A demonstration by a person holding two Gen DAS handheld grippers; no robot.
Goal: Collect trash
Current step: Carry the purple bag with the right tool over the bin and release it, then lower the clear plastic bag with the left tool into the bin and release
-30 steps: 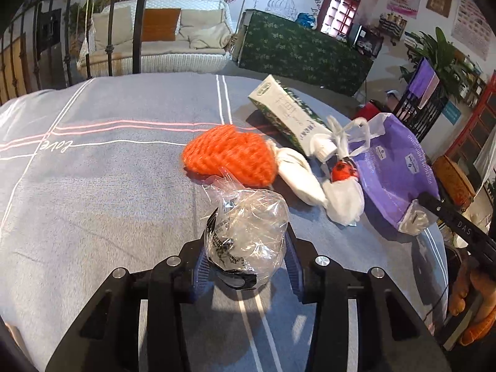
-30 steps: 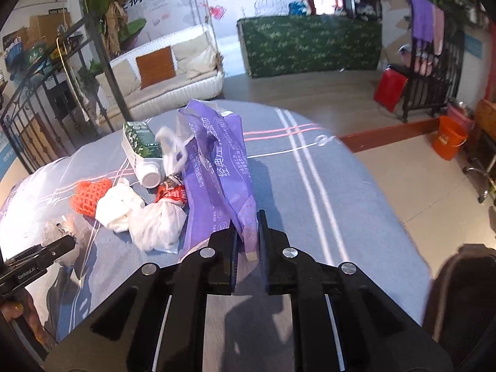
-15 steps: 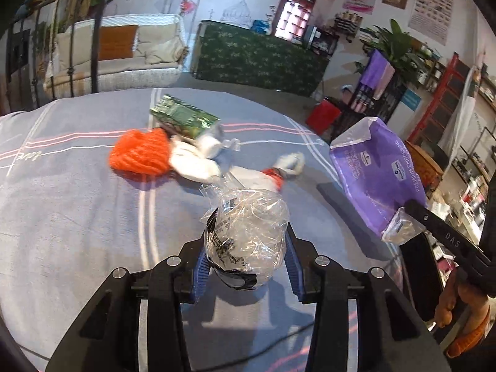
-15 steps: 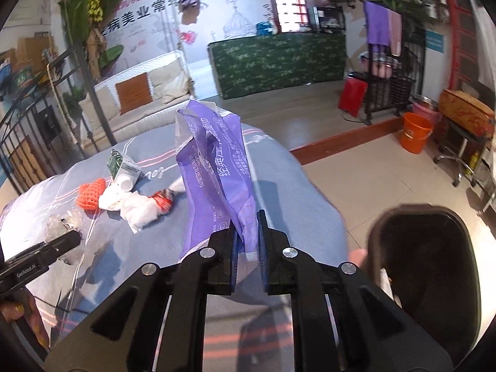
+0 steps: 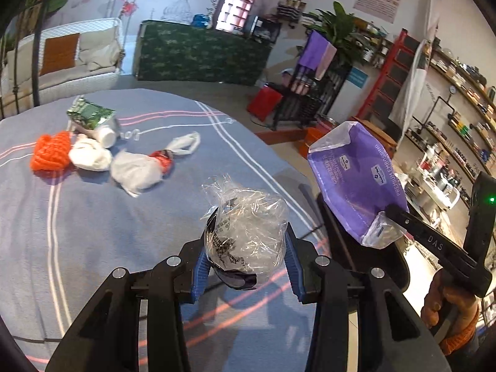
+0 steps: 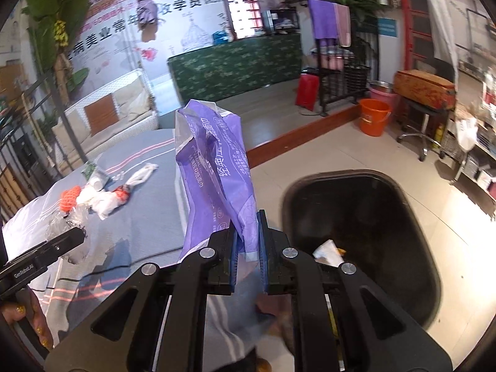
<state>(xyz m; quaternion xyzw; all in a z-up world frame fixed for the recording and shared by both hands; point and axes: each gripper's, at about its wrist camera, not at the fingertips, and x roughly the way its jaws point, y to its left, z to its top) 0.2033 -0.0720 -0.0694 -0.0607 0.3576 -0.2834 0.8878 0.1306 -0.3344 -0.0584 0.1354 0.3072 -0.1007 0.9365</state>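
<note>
My left gripper (image 5: 246, 248) is shut on a crumpled clear plastic bag (image 5: 248, 235) with something dark inside, held above the table's near right edge. The right gripper (image 6: 248, 248) is shut on a purple plastic pouch (image 6: 217, 170), which stands up from its jaws; the same pouch (image 5: 356, 183) shows at the right of the left wrist view. A black trash bin (image 6: 365, 235) stands open on the floor right of the table, just right of the right gripper, with some scraps inside. Left on the table: an orange net (image 5: 49, 152), white wads (image 5: 90, 155), a white bag (image 5: 136, 167) and a green carton (image 5: 90, 114).
The table has a blue-grey striped cloth (image 5: 93, 232). Beyond it are a white sofa (image 5: 62, 59), a green-covered counter (image 5: 198, 52), a black rack (image 6: 341, 71) and an orange bucket (image 6: 373, 116). A hand (image 5: 446, 303) holds the right gripper's handle.
Both grippers have swung to the right with their loads, from over the trash pile to the table's right edge. The black bin has come into the right wrist view.
</note>
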